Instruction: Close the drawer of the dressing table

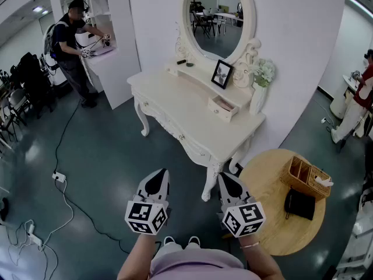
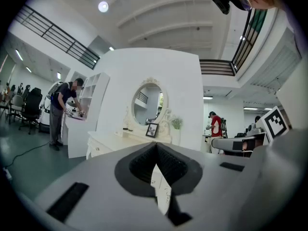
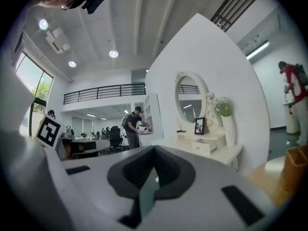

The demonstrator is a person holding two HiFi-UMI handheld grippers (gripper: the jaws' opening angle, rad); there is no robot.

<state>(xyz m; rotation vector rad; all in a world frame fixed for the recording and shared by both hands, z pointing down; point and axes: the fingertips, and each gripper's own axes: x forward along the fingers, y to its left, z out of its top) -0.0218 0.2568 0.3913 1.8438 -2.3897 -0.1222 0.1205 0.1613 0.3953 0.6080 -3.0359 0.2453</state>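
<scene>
The white dressing table stands against the wall under an oval mirror. A small drawer on its raised back shelf is pulled out, next to a photo frame and a vase of flowers. My left gripper and right gripper hover level over the floor, well short of the table's front. Both are shut with nothing in them. In the right gripper view the open drawer lies far ahead of the right gripper. The left gripper faces the table.
A round wooden table at my right carries a wicker basket and a black pouch. A person works at a white shelf unit at the back left. Cables trail over the dark floor. Another person stands far right.
</scene>
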